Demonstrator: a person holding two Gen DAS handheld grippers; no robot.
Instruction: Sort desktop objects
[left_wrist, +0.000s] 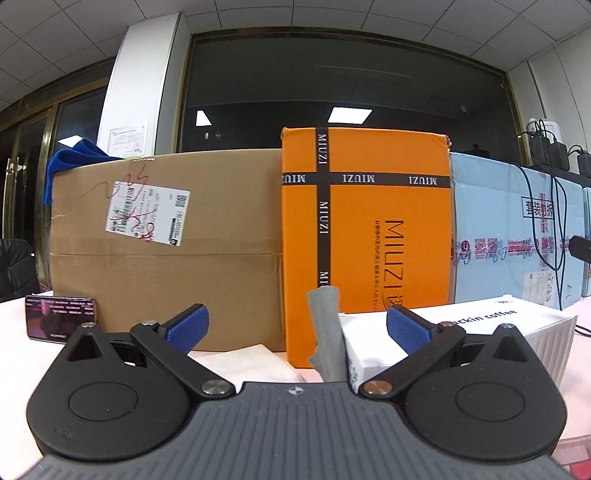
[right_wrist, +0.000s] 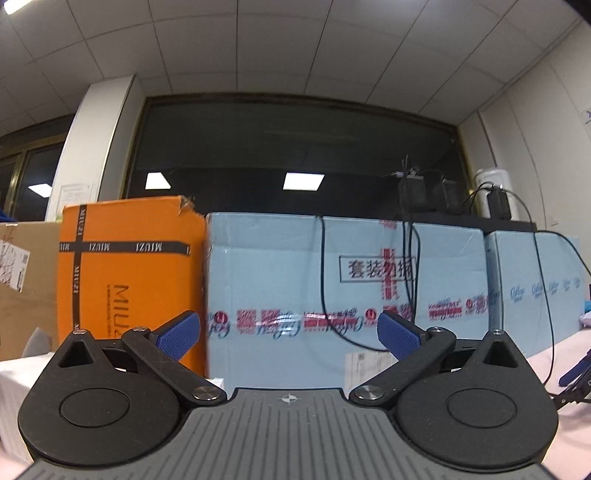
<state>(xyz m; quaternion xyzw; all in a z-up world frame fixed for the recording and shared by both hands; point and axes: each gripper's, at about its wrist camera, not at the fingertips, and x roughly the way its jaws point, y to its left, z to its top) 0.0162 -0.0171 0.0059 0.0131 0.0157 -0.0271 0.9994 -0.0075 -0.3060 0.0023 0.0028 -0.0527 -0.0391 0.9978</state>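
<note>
Presently, left to right on pale desk (left_wrist: 11, 332): phone (left_wrist: 61, 318) lying flat; brown carton (left_wrist: 166, 258); folded tissue (left_wrist: 243, 360); orange MIUZI box (left_wrist: 365, 236); grey cloth strip (left_wrist: 327, 332) upright against white coffee box (left_wrist: 480, 332); light-blue carton (left_wrist: 517, 236). Left gripper (left_wrist: 297, 328) spread wide, empty, strip between fingers, untouched. Right gripper (right_wrist: 288, 336) likewise splayed, empty, facing light-blue carton

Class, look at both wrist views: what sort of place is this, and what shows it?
Probably an office or storeroom: a tiled drop ceiling, shipping cartons like the orange MIUZI box lined along a desk, and chargers with cables behind.
</note>
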